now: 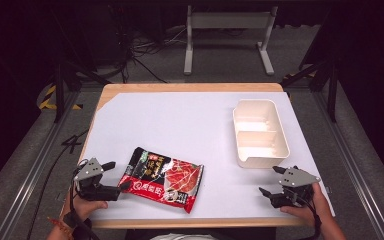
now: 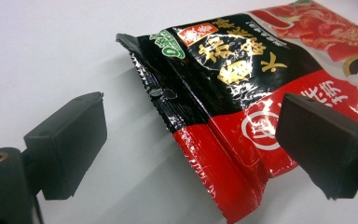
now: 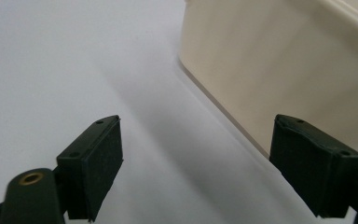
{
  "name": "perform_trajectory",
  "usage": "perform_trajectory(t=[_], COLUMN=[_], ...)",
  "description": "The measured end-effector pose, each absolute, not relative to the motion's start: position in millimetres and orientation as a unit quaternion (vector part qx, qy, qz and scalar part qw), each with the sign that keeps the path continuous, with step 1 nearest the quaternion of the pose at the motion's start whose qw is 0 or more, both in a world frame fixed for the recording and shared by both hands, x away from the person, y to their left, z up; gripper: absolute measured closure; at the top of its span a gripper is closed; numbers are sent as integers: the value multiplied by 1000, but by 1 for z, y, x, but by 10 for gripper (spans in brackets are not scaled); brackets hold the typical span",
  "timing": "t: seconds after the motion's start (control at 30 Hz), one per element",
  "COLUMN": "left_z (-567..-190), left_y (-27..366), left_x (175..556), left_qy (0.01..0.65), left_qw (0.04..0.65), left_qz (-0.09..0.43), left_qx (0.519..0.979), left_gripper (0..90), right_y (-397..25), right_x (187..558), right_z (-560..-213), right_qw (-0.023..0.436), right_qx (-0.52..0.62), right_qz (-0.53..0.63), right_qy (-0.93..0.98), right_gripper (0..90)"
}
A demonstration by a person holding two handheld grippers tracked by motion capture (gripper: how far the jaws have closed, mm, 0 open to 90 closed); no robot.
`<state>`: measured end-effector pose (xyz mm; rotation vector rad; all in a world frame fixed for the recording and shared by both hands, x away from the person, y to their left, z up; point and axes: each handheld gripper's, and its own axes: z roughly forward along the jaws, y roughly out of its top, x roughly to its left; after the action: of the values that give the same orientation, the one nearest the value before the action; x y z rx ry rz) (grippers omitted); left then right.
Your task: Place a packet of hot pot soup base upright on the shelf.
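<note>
left gripper (image 1: 116, 177) at lower left, jaws wide apart around the red-black packet's (image 1: 163, 178) crimped end — gripping nothing. right gripper (image 1: 272, 181) at lower right, also spread and empty, near the cream tray (image 1: 280, 131). white table (image 1: 180, 125), dark room.

White sheet (image 1: 180, 125) covers wooden table (image 1: 190, 87); white metal frame (image 1: 227, 22) and cables (image 1: 145, 47) on floor beyond.

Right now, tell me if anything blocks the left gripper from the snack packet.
Nothing visible does. The left gripper is open, its fingers straddling the packet's crimped edge, with only bare white table between.
</note>
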<state>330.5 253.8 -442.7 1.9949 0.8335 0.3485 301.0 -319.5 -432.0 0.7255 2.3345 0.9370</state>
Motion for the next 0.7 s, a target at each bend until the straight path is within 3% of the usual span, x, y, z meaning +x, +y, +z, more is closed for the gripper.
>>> perform_trajectory(t=[0.17, 0.23, 0.53, 0.7], left_z=[-444, -444, -452, -453], left_y=[249, 247, 231, 227], left_x=[329, 330, 346, 352], left_qy=[327, 328, 357, 360], left_qw=[455, 460, 423, 419], left_qz=[131, 122, 78, 48], left_qx=[818, 816, 829, 833], left_gripper=[129, 207, 138, 158], right_y=[-320, -320, -320, -320], right_x=[301, 302, 301, 303], right_z=[-429, -427, -428, -429], right_qw=[265, 267, 265, 261], right_qx=[269, 275, 275, 277], right_qz=[348, 353, 349, 345], right_qy=[858, 853, 856, 858], right_gripper=[167, 166, 166, 166])
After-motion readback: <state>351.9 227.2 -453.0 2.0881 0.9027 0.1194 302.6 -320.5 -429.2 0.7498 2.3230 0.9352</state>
